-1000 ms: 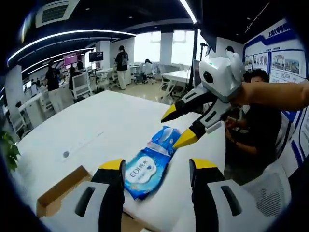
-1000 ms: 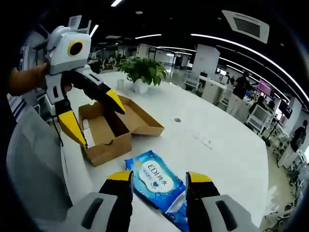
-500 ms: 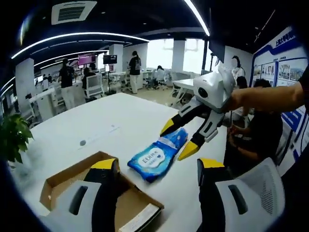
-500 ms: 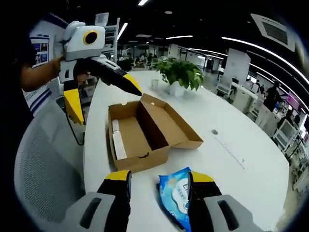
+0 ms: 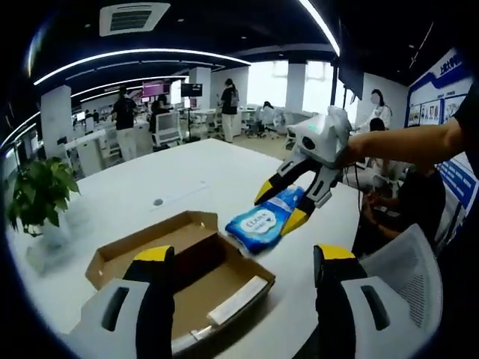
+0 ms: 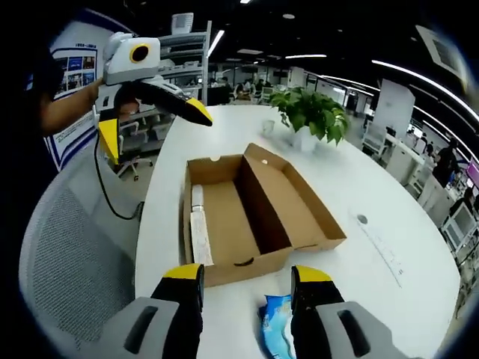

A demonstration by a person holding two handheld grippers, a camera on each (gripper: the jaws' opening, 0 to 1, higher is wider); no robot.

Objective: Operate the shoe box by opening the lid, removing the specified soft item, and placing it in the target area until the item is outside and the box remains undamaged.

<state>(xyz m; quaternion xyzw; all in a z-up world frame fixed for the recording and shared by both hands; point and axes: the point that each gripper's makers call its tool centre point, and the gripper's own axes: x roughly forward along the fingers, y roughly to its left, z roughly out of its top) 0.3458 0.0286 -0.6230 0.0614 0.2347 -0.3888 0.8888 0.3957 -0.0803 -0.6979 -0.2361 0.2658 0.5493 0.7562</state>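
Observation:
The brown shoe box stands open on the white table, its lid folded flat to one side. Inside, along one wall, lies a white paper item. The blue soft pack lies on the table outside the box. My right gripper is open, its yellow tips on either side of the pack. My left gripper is open and empty, held in the air at the box's far side from the pack.
The white table has a potted plant and a small cup beyond the box. A grey mesh chair stands at the table's edge. A seated person is near the right gripper.
Both hands have drawn back, so the open box has come fully into both views. The pack stays on the table between the right gripper's jaws and has slid towards that view's bottom.

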